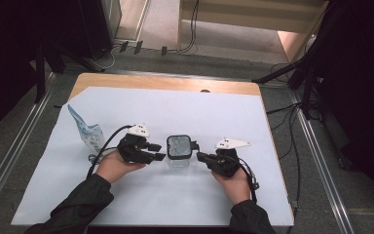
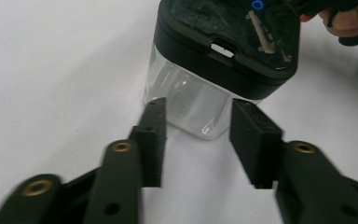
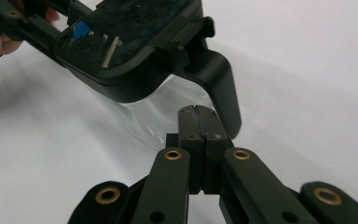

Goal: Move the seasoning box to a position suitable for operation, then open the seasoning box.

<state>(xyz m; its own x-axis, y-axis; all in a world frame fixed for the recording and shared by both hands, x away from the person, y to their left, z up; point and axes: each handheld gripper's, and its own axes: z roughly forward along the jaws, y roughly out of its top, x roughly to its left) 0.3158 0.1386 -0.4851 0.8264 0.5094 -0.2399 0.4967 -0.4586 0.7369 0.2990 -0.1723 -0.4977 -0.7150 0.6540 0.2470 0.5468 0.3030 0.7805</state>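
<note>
While the clear jar (image 1: 178, 152) with its black lid (image 2: 233, 42) stands upright near the middle of the table (image 1: 224, 105), your left claw (image 2: 198, 140) sits spread wide just beside its glass wall, gripping nothing. Your right claw (image 3: 198, 135) is pressed closed and empty, its tip beside the jar's black handle (image 3: 221, 84). A crumpled plastic bag (image 1: 88, 130) lies toward the table's left edge.

We see a crumpled blue-white plastic bag (image 1: 88, 131) on the white sheet (image 1: 126, 195), left side of worktop (image 1: 165, 83).
</note>
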